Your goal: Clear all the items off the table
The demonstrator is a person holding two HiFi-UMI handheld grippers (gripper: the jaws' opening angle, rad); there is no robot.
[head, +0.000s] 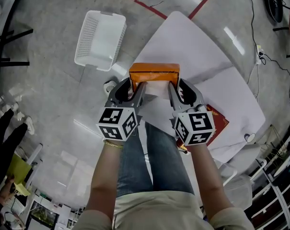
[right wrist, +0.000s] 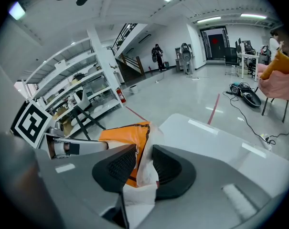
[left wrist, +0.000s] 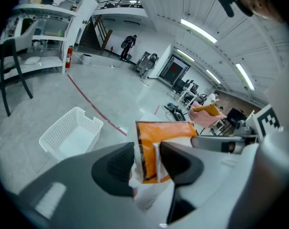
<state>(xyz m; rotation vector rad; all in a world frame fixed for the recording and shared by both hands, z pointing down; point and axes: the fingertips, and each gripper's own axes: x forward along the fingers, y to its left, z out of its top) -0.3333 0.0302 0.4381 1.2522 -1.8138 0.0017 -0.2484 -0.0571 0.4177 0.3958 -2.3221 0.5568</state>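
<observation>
The person holds an orange-and-white packet [head: 154, 73] between both tools, at the near edge of the white bench [head: 183, 42], roughly at 12 o'clock from the person's knees. Whether its underside touches the bench cannot be told.

The left gripper [head: 135, 87] has the packet's left end. In the left gripper view its fingers [left wrist: 115, 168] stand narrow and are clamped on the crinkled white and orange edge of the packet [left wrist: 163, 137], which fills the gap of the gripper [left wrist: 149, 161].

The right gripper [head: 176, 87] has the opposite end. In the right gripper view its fingers [right wrist: 170, 168] are likewise narrow, pinching the packet's white fold, with the orange body [right wrist: 125, 137] running off toward 10 o'clock. The gripper [right wrist: 143, 163] has the pale bench top [right wrist: 220, 142] behind it.

A white slotted plastic basket [head: 100, 40] stands on the grey floor at about 10 o'clock from the packet, beside the bench and apart from it. It also shows in the left gripper view [left wrist: 70, 135].

A flat red item [head: 221, 121] lies on the bench at about 4 o'clock from the packet, partly hidden under the right gripper's marker cube.
</observation>
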